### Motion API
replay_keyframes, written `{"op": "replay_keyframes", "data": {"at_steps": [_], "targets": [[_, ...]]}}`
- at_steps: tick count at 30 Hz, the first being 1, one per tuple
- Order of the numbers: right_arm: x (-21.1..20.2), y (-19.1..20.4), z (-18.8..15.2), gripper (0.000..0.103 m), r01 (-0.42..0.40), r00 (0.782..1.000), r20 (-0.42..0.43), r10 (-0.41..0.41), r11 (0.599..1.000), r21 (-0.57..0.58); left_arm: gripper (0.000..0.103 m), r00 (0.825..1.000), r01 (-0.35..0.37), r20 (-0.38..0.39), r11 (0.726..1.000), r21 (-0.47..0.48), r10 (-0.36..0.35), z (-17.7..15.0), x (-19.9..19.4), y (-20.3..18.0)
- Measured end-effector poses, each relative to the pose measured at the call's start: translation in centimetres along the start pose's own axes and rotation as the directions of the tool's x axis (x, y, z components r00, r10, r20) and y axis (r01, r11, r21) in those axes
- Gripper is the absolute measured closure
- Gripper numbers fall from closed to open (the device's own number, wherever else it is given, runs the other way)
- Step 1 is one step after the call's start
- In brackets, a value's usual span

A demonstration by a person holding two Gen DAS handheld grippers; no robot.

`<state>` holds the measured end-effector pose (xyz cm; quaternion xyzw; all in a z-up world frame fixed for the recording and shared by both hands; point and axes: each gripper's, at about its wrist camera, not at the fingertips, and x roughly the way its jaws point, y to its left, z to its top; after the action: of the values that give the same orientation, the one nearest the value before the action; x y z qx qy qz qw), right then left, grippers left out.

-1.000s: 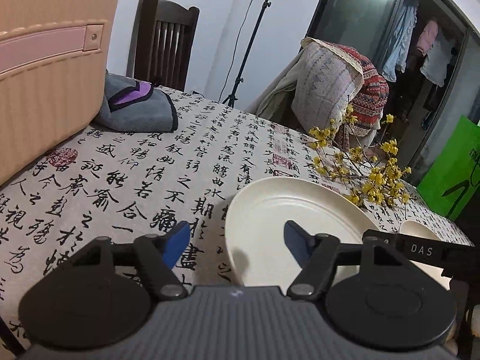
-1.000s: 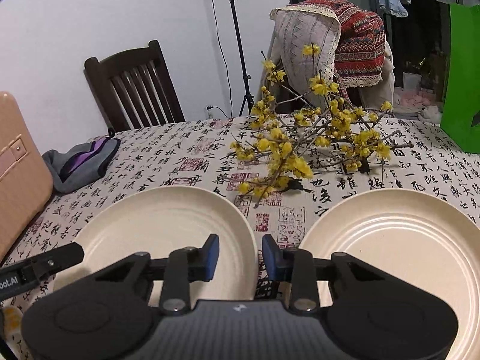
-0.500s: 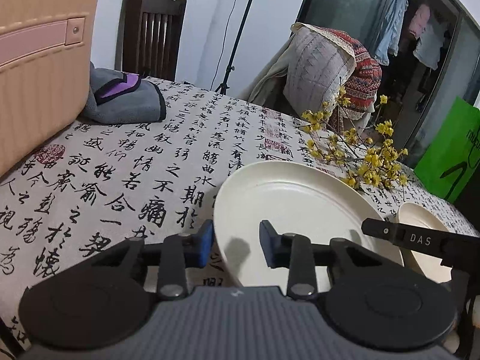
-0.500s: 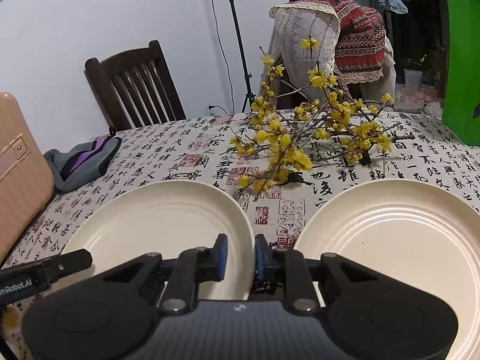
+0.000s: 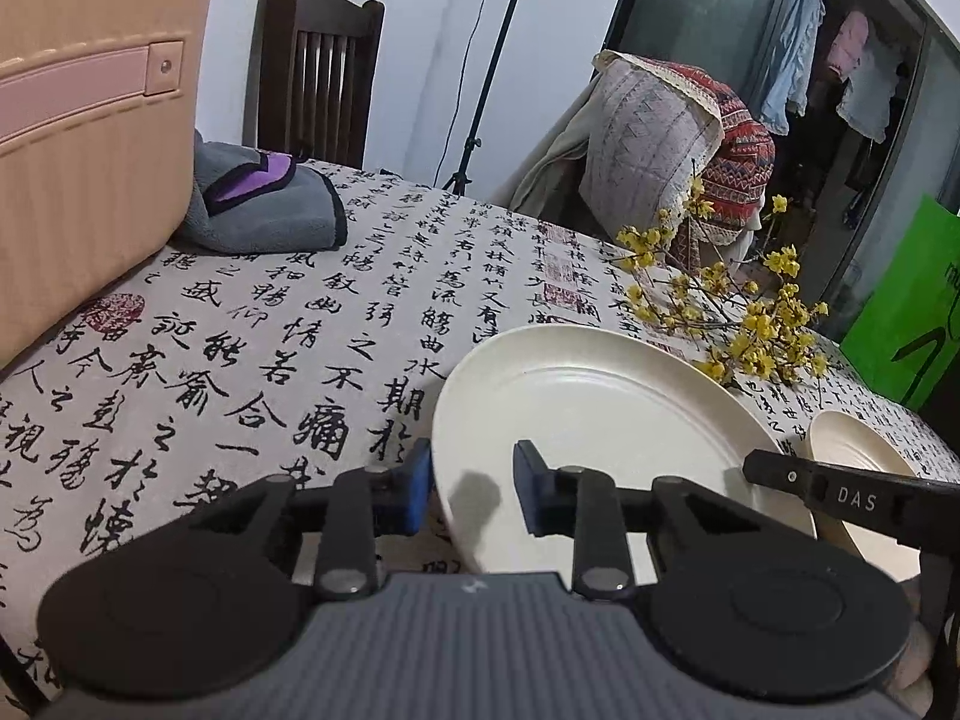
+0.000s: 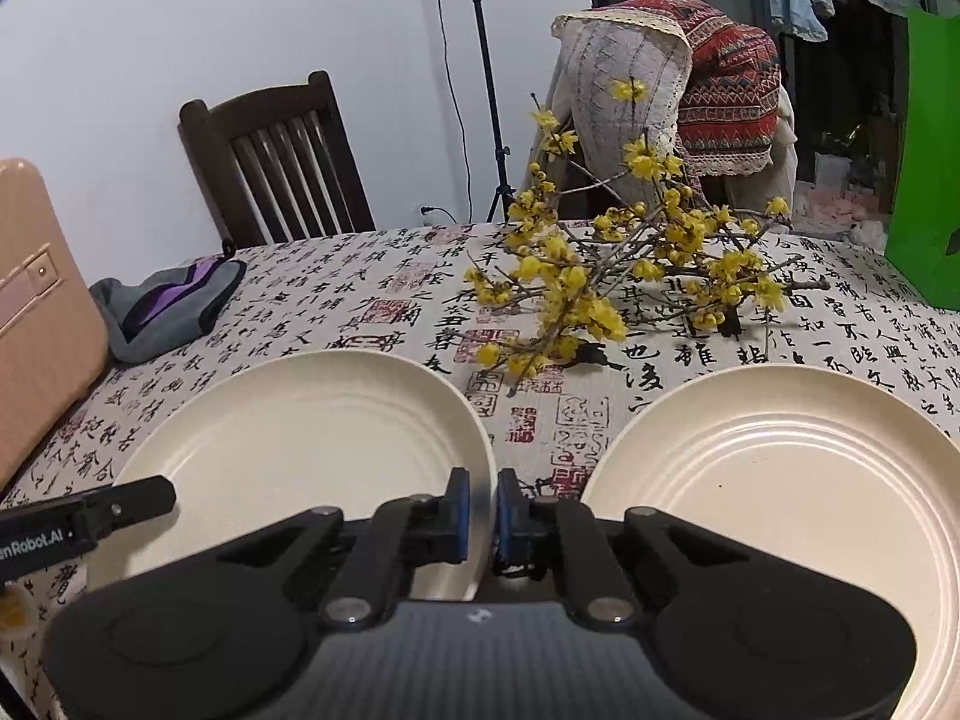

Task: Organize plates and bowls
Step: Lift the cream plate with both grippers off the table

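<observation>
Two grippers clamp one cream plate (image 6: 312, 438): left gripper (image 5: 471, 486) pinches its left rim, right gripper (image 6: 478, 510) its right rim.

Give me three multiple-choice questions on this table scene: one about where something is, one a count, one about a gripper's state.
1. Where do the flowering branches lie? A on a plate; B on the tablecloth, beyond the plates; C on the floor.
2. How many cream plates are laid out? A one; B two; C three.
3. The right gripper is: A open, clear of everything; B open around the flowering branches; C shut on the left-hand plate's rim.
Answers: B, they rest on the cloth past both plates; B, the left-hand plate and the right-hand plate; C, its jaws, just closing, pinch that rim.
</observation>
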<state>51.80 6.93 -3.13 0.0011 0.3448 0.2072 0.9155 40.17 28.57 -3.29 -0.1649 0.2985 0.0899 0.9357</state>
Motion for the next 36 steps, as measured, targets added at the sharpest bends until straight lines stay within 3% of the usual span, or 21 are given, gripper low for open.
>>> {"op": "replay_keyframes", "data": {"at_steps": [18,36], "targets": [[-2.1,0.5,-0.1,0.094,-0.014,1.0,0.0,0.014,1.0,-0.014,0.074,0.998,-0.028,0.058,0.999,0.03,0.026,0.2,-2.0,-0.8],[-3.4,0.6,-0.8,0.093,-0.02,1.0,0.001,0.02,1.0,0.022,0.074,0.997,-0.037,0.064,0.999,0.02,0.035,0.3,-3.7,-1.2]]}}
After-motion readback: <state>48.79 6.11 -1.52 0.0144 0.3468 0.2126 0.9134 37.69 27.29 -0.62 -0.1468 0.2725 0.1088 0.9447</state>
